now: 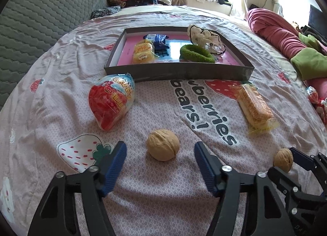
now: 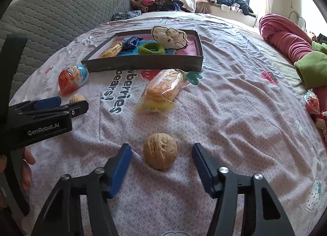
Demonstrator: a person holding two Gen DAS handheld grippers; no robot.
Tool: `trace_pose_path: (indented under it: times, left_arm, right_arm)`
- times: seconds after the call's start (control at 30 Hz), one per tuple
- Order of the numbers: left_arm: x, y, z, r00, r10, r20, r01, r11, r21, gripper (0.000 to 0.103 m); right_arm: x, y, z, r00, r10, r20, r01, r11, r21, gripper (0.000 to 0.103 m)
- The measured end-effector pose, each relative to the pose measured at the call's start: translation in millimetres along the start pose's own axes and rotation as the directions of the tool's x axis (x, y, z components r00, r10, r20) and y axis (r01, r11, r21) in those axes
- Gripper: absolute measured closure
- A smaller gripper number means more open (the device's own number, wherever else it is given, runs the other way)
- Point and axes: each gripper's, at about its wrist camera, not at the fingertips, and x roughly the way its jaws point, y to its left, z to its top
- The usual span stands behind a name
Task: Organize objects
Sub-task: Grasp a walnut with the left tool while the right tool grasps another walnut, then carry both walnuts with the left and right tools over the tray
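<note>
"GenRobot.AI" on left hand-held gripper — both, right hand-held gripper too, half-open astride unheld walnuts.

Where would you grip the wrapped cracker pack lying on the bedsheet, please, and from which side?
Grip the cracker pack across its short width at mid-length, coming down from above. It lies flat and long on the bedsheet, and the crinkled wrapper ends offer no firm hold.

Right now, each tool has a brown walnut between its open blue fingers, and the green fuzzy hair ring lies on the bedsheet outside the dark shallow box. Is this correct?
Not quite. The green fuzzy hair ring lies inside the dark shallow box, as both wrist views show. The rest holds: the left tool and the right tool each stand open around a brown walnut.
</note>
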Motion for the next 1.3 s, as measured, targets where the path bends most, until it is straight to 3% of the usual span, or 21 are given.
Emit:
trace_pose_path:
  times: [0.1,0.17,0.27,0.87,1.3]
  left_arm:
    - [1,-1,0,1.0,-0.008,-0.003,0.008,1.0,0.003,0.046]
    - [2,-1,0,1.0,-0.015,-0.01,0.015,1.0,0.002,0.06]
    - [4,-1,-1,0.999,-0.023,-0.021,0.024,1.0,0.006,0.068]
    - [-10,-2,-1,0.999,-0.035,0.002,0.035,0.999,0.01,0.068]
    - [-44,-1,4,0.998,-0.036,0.054,0.036,0.999,0.013,0.068]
  right_arm:
    - [0,1,1,1.0,-0.003,0.001,0.003,1.0,-0.004,0.056]
    - [1,1,1,1.0,-0.001,-0.003,0.001,1.0,-0.008,0.061]
    - [1,1,1,1.0,0.004,-0.004,-0.004,1.0,-0.009,0.07]
    - [-13,3,7,0.998,0.035,0.043,-0.035,0.999,-0.01,0.07]
    - [-33,19,17,0.995,0.043,0.087,-0.041,0.999,-0.034,0.07]
